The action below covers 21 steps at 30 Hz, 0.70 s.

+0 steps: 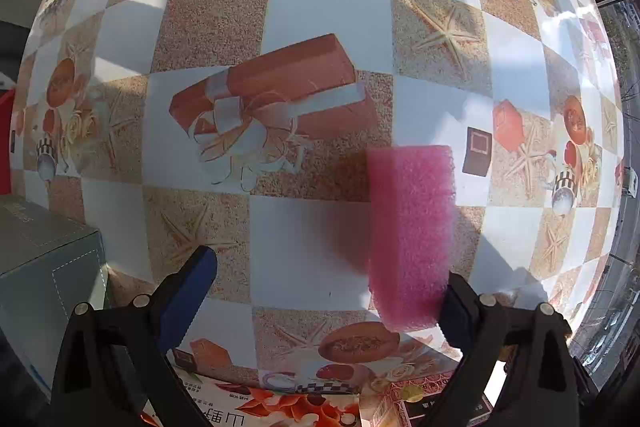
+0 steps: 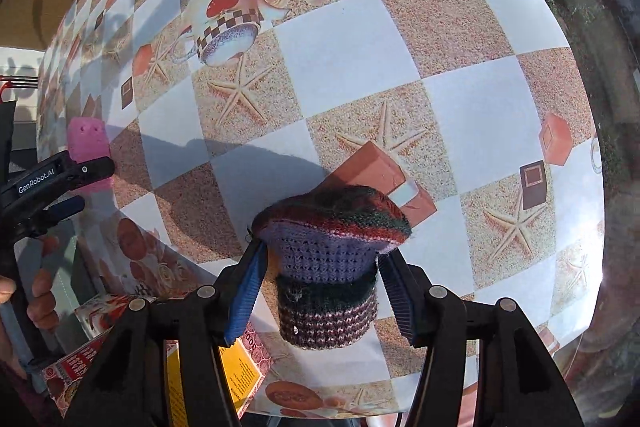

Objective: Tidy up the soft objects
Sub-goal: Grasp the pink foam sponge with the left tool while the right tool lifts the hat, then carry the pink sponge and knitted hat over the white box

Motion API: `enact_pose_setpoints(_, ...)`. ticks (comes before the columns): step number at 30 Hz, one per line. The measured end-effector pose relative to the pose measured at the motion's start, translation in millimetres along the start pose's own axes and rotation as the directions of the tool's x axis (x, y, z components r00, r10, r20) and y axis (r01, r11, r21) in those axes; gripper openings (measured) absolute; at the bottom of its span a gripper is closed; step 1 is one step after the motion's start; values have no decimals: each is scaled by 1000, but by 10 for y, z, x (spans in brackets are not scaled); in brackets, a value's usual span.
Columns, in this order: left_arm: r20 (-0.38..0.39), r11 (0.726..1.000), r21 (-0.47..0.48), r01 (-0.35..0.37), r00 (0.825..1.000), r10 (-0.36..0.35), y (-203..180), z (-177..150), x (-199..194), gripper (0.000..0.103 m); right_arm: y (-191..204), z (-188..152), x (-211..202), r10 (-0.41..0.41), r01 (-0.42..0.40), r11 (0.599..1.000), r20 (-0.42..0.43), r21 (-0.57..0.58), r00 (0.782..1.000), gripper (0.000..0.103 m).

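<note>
black plastic arms with silver screws are carrying ribbed blue pads [image 2: 242, 301]; white "genrobot.ai" lettering [image 2: 36, 183] is showing at left, bare fingers [image 2: 40, 301] lower left.

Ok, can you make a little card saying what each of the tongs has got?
left tongs: open wide
pink sponge: against one finger of the left tongs
right tongs: either side of the knitted piece, grip unclear
knitted piece: purple, red and green stripes
table: checked cloth with starfish pictures

Sponge [image 1: 410, 235] left of knitted piece [image 2: 328, 267], above table [image 1: 320, 7].
</note>
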<state>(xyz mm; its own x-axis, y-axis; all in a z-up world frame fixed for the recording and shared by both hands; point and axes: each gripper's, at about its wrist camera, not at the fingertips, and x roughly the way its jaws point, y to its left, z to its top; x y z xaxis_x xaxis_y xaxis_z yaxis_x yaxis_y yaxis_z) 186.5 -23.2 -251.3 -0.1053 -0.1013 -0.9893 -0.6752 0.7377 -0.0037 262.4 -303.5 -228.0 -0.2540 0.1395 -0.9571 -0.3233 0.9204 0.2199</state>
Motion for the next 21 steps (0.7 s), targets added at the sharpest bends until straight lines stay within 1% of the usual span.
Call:
enact_pose_setpoints(2, 18, 1000, 11, -6, 1000, 6, 15, -26, -66, 99, -1, -12, 55, -13, 13, 1000, -9, 4, 1000, 59)
enact_pose_setpoints(6, 35, 1000, 22, -17, 999, 16, -16, 8, -129, 99, 54, -40, 76, -45, 46, 999, 8, -23, 999, 59)
enact_pose_setpoints(8, 32, 1000, 26, -18, 999, 17, -25, 59, -136, 98, 75, -55, 85, -51, 52, 998, 13, -33, 999, 59)
enact_pose_setpoints(9, 28, 999, 28, -21, 999, 20, -36, 72, -127, 97, 77, -61, 86, -50, 51, 998, 15, -34, 999, 56)
enact_pose_setpoints(10, 24, 999, 33, -22, 999, 22, -41, 106, -111, 89, 89, -68, 86, -48, 49, 998, 14, -31, 999, 52)
enact_pose_setpoints(11, 19, 999, 40, -18, 1000, 18, -73, 163, -101, 74, 107, -70, 83, -42, 42, 999, 15, -27, 999, 45)
enact_pose_setpoints(12, 10, 999, 50, -9, 1000, 8, -95, 171, -92, 61, 101, -79, 75, -26, 26, 999, 14, -22, 1000, 45)
enact_pose_setpoints(13, 24, 998, 64, -14, 1000, 12, -139, 178, -118, 50, 94, -85, 61, -17, 17, 1000, 16, -18, 1000, 45)
enact_pose_setpoints(14, 42, 996, 89, -11, 999, 7, -239, 203, -131, 22, 80, -104, 19, -13, 14, 1000, 20, -18, 1000, 45)
enact_pose_setpoints(16, 37, 991, 131, 21, 999, -26, -300, 203, -174, 22, 82, -116, -43, -2, 3, 1000, 35, -15, 999, 45)
enact_pose_setpoints(17, 51, 989, 142, 27, 998, -35, -318, 189, -219, 22, 95, -59, -115, 7, -6, 1000, 42, -13, 999, 45)
enact_pose_setpoints(21, 139, 973, 230, 10, 989, -43, -404, 24, -513, 22, 102, -89, -327, 31, -29, 999, 85, -16, 996, 45)
